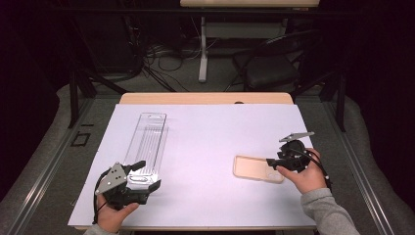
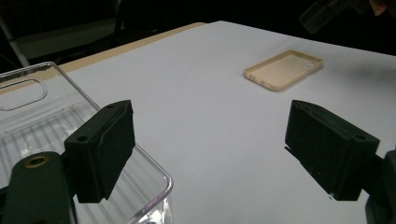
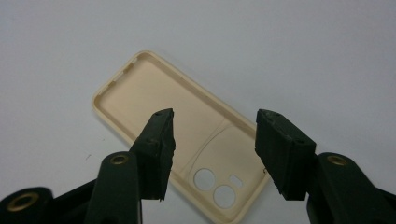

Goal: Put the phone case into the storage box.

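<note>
Near the front edge, the left gripper (image 1: 142,176) sat spread wide at the clear tray (image 1: 149,139). Rightward, the phone case (image 1: 258,168) lay flat; the right gripper (image 3: 212,140), half-spread, should straddle one rim squarely before pinching.

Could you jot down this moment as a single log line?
right tongs: open, over camera end of beige rubbery phone case, not gripping | left tongs: open, beside clear ribbed plastic tray | white table sheet

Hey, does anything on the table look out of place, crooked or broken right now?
Nothing stands out. The beige phone case lies flat, open side up, intact, on the white sheet. The clear plastic tray lies flat too, with no cracks to be seen.
</note>
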`<state>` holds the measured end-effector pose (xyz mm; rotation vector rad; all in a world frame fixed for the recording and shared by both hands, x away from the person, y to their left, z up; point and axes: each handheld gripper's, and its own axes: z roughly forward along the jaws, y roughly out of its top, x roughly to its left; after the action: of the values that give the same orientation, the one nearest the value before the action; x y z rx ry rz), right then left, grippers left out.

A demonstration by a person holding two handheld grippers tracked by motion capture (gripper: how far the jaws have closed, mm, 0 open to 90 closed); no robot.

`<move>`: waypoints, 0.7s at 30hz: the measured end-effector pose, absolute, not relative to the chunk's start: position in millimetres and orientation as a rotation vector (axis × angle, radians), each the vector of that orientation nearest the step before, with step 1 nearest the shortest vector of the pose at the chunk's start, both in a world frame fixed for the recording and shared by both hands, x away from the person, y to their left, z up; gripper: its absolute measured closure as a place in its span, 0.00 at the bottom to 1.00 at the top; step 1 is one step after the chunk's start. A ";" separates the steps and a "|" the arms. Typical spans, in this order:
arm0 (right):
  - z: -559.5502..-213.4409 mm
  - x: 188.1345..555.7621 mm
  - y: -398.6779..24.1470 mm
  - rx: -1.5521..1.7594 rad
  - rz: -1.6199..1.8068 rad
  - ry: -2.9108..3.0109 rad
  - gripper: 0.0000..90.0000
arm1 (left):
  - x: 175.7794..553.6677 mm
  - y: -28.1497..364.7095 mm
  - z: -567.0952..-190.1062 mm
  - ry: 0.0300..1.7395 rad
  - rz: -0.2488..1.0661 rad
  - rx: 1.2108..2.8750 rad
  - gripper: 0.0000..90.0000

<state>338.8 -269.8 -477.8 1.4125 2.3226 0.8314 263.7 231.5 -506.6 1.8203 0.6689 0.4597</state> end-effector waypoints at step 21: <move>-472.9 358.3 -276.9 1.590 0.610 2.340 0.52 | 263.8 230.8 -507.0 0.669 0.456 1.823 0.18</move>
<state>358.3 -276.9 -472.9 1.5901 2.3402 0.6098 263.8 230.8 -507.0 1.8229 0.6694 0.4558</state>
